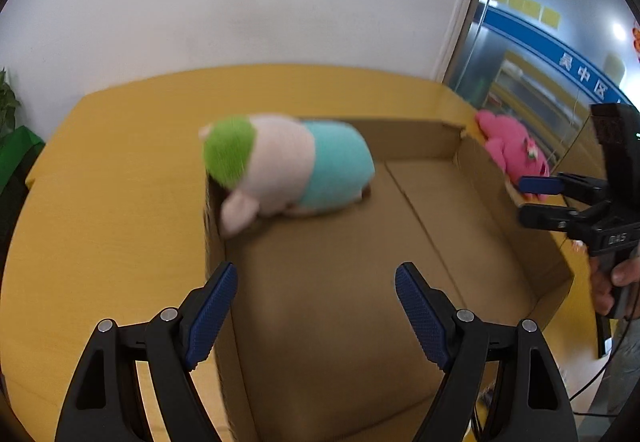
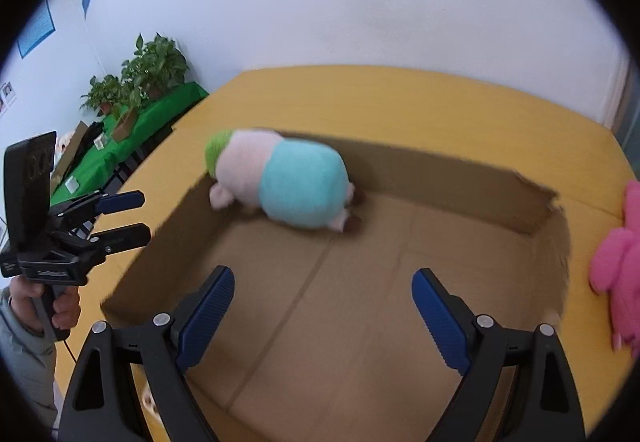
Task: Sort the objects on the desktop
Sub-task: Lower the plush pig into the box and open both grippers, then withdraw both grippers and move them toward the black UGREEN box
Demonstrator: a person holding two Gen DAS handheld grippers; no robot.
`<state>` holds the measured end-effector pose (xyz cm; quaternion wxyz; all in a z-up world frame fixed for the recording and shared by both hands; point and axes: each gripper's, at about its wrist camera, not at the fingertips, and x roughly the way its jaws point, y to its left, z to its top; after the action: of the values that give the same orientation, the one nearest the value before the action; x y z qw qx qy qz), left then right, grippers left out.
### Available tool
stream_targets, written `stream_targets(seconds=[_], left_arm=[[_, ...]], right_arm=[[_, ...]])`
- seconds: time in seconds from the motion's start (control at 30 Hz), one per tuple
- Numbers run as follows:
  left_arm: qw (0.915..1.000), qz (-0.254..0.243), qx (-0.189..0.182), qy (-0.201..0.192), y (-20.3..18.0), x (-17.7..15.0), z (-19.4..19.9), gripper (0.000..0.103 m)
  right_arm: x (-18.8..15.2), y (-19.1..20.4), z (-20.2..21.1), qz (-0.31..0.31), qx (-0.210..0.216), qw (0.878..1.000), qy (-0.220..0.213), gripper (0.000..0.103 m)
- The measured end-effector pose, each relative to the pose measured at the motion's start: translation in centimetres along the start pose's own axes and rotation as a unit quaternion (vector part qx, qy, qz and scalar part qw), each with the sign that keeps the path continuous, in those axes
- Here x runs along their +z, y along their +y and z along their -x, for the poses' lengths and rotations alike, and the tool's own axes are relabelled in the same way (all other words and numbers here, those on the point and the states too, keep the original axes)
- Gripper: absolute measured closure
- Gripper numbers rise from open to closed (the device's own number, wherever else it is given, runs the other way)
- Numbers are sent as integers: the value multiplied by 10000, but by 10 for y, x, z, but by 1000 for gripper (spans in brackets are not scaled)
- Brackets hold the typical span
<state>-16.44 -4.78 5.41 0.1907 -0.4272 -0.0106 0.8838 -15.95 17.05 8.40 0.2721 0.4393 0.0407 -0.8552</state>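
- Cardboard box [image 1: 340, 282], open-topped and shallow, sits on a yellow table [image 1: 120, 170] whose far edge meets a white wall [image 1: 240, 2].
- A plush pig [image 1: 280, 166] with a green cap, pale pink head and turquoise body lies in the far left corner of the box, its head against the left wall; it is motion-blurred in both views.
- A pink plush toy [image 1: 510, 146] lies on the table outside the box, just beside its right wall near the far right corner, which looks torn.
- The left gripper [image 1: 316, 306] hangs over the near left part of the box, its blue-padded fingers [image 1: 212, 314] spread wide with nothing between them.
- The right gripper [image 2: 322, 316] hangs over the near side of the box, also spread wide and holding nothing.
- In the left wrist view the right gripper reaches in from the right table edge, its tips close to the pink plush toy; whether they touch is not clear.
- Potted plants [image 2: 140, 78] stand on a green-covered side table [image 2: 120, 146] beyond the table's left edge.
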Motion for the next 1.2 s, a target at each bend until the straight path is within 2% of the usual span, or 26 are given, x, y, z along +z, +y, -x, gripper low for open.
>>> stream_targets(seconds=[0.13, 0.2, 0.27, 0.3, 0.33, 0.43, 0.53, 0.67, 0.77, 0.87, 0.93, 1.0, 1.07, 1.13, 1.17, 1.2], left_arm=[[9997, 209, -99, 12, 0, -39, 8, 18], [9992, 359, -170, 57, -2, -53, 5, 18], [9981, 556, -207, 186, -1, -64, 0, 19], [9988, 476, -80, 37, -4, -68, 4, 19], [9989, 443, -123, -21, -6, -72, 6, 19], [9989, 454, -98, -7, -10, -76, 8, 19], [9997, 238, 78, 16, -16, -81, 8, 19], [9985, -165, 512, 70, -30, -93, 9, 19], [9988, 74, 476, 28, -27, -91, 15, 19], [9969, 432, 541, -370, -22, -85, 36, 19], [9920, 456, 744, -909, -29, -84, 64, 18], [9834, 340, 1040, -1447, -42, -87, 90, 17], [9723, 187, 1354, -1898, -56, -91, 114, 9], [9664, 64, 1513, -2077, -67, -94, 127, 7], [9664, 7, 1529, -2067, -71, -94, 130, 7], [9677, -52, 1496, -2027, -75, -94, 131, 7]], right_arm=[[-60, -29, 17, -176, -574, 9979, 245, 12], [-80, -42, 20, -330, -874, 9949, 373, 12], [-96, -52, 20, -582, -893, 9932, 462, 12], [-105, -57, 17, -672, -979, 9913, 560, 12], [-113, -59, 14, -706, -1126, 9890, 649, 12], [-124, -48, 21, -381, -1436, 9877, 494, 12], [-131, -50, 25, -484, -1394, 9883, 385, 12], [-138, -48, 28, -388, -1319, 9902, 225, 12], [-139, -53, 38, -433, -1188, 9918, 161, 12], [-135, -56, 50, -588, -1159, 9915, 78, 12], [-133, -49, 67, -458, -1322, 9900, -171, 12], [-131, -38, 85, -273, -1448, 9882, -426, 12], [-132, -28, 104, -156, -1462, 9862, -767, 12], [-136, -15, 120, -97, -1333, 9841, -1172, 13], [-137, -10, 123, -43, -1310, 9835, -1249, 19], [-137, -2, 124, 53, -1432, 9818, -1244, 46]])
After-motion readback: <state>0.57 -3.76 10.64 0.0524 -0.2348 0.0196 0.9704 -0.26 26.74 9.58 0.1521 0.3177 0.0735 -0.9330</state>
